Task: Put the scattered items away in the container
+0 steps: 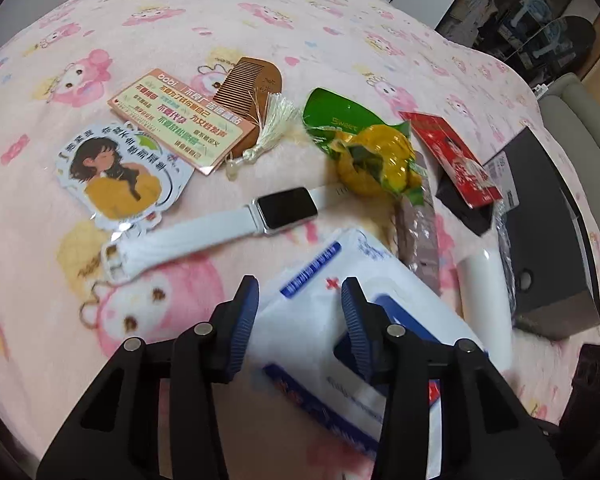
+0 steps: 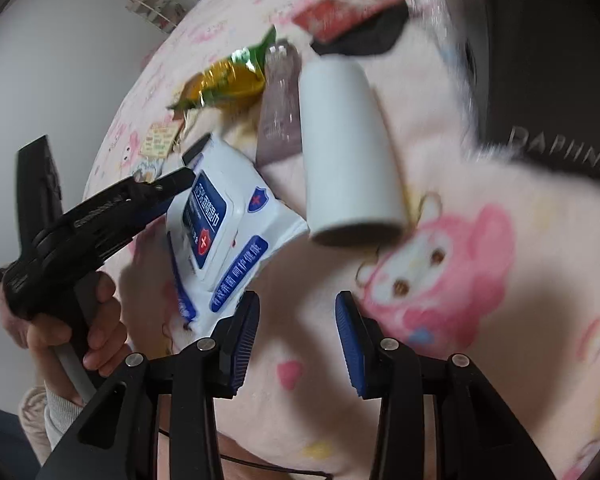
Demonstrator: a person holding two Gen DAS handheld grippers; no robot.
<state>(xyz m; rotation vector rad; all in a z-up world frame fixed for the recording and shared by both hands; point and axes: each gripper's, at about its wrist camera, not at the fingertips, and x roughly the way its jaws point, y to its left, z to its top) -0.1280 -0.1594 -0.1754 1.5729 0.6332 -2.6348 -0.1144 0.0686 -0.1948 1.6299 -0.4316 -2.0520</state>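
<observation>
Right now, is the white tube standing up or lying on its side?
Lying on its side. The white tube rests lengthwise on the pink blanket, its round end facing the right wrist camera, beside the wipes pack.

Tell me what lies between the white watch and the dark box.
In the left wrist view: wipes pack, brownish packet and white tube, between watch and box.
</observation>
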